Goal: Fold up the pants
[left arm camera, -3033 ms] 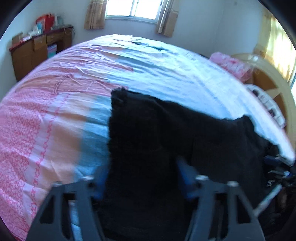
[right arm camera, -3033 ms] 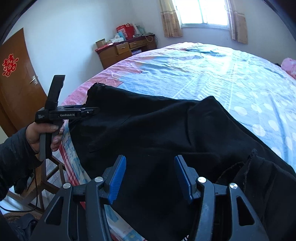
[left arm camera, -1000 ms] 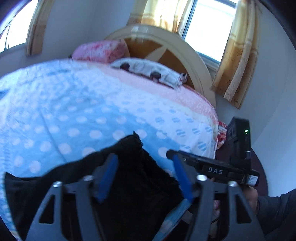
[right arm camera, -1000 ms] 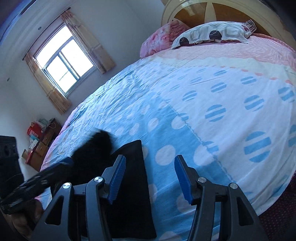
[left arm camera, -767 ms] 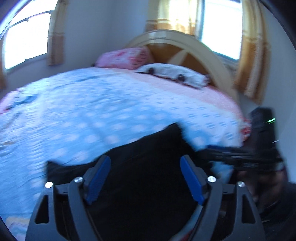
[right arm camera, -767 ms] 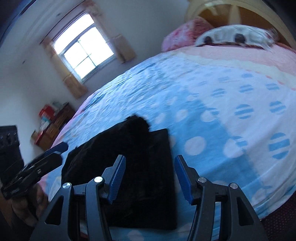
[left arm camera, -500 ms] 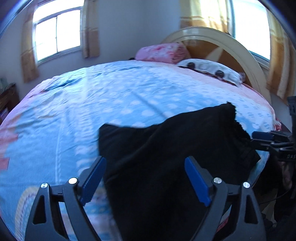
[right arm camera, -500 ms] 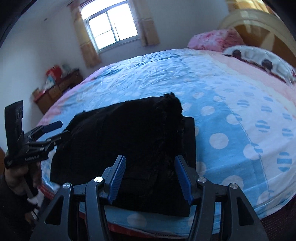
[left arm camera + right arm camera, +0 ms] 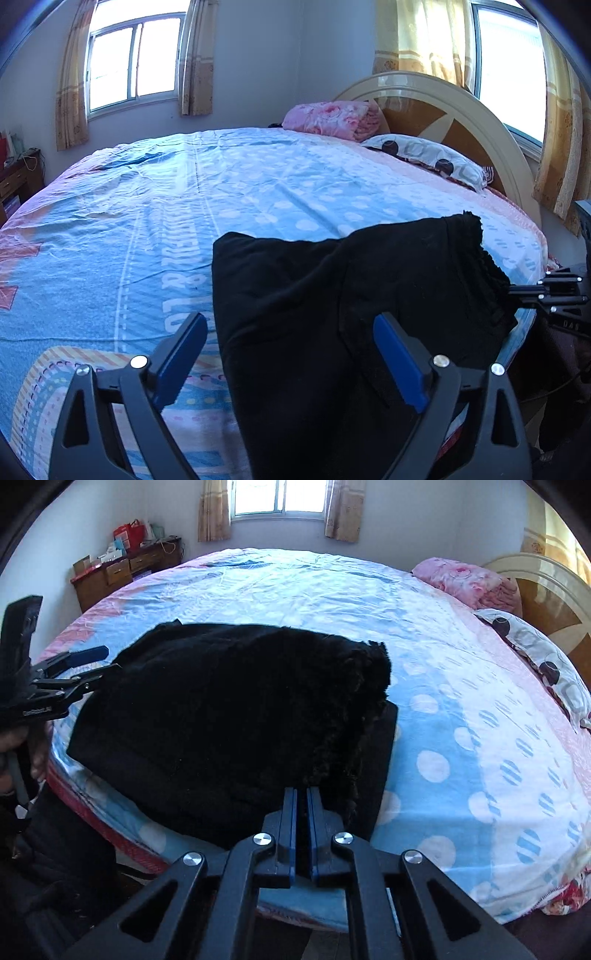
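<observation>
The black pants [image 9: 351,314] lie folded in a thick rectangle at the near edge of the bed; they also show in the right wrist view [image 9: 240,709]. My left gripper [image 9: 291,354] is open, its blue pads spread over the pants' near left part, holding nothing. My right gripper [image 9: 301,801] has its pads pressed together at the pants' near edge; whether cloth sits between them I cannot tell. The left gripper shows at the left of the right wrist view [image 9: 88,664], beside the pants' left end.
The bed [image 9: 258,184] carries a blue, white and pink dotted cover. A pink quilt [image 9: 332,118], a spotted pillow [image 9: 424,158] and the curved headboard [image 9: 461,110] are at the far right. A wooden dresser [image 9: 125,568] stands by the window wall.
Both cameras swung back to face the folded pants. My right gripper closed from open. My left gripper stayed open and moved to the pants' left end.
</observation>
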### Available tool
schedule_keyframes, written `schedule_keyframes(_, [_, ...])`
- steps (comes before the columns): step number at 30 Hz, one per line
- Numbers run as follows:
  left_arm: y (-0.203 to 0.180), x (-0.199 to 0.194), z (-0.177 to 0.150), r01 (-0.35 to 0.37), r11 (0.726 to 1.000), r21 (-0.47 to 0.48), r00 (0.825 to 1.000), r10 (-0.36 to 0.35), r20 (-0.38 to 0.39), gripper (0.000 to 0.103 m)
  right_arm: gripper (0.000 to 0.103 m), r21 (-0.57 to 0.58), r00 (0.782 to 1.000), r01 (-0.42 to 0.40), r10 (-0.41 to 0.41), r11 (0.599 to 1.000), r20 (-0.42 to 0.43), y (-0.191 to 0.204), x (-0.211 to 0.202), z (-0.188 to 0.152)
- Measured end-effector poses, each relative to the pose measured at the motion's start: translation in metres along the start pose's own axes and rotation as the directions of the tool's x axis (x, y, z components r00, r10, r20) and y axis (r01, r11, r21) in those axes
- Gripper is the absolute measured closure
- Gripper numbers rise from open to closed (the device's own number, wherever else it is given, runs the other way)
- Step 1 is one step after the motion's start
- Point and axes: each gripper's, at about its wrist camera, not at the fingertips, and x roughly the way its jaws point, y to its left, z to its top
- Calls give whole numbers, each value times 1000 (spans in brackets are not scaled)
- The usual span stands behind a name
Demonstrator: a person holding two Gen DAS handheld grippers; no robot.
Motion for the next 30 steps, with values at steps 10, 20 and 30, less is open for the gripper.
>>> schedule_keyframes(10, [1,-3,-9,-18,1000,21,1000,18,8,7,61,195,992,-123,119,973,32,-24,-12,-8])
schedule_keyframes(20, [12,-11,-12,-32,999,-9,999,32,22,4,97,179,987,-153,159,972,-18,1,13,-9])
schedule_keyframes(30, [15,-2,-18,-41,999,-10,999,41,3,1,98,80,987,36,-23,996,-157,-14,18,-23])
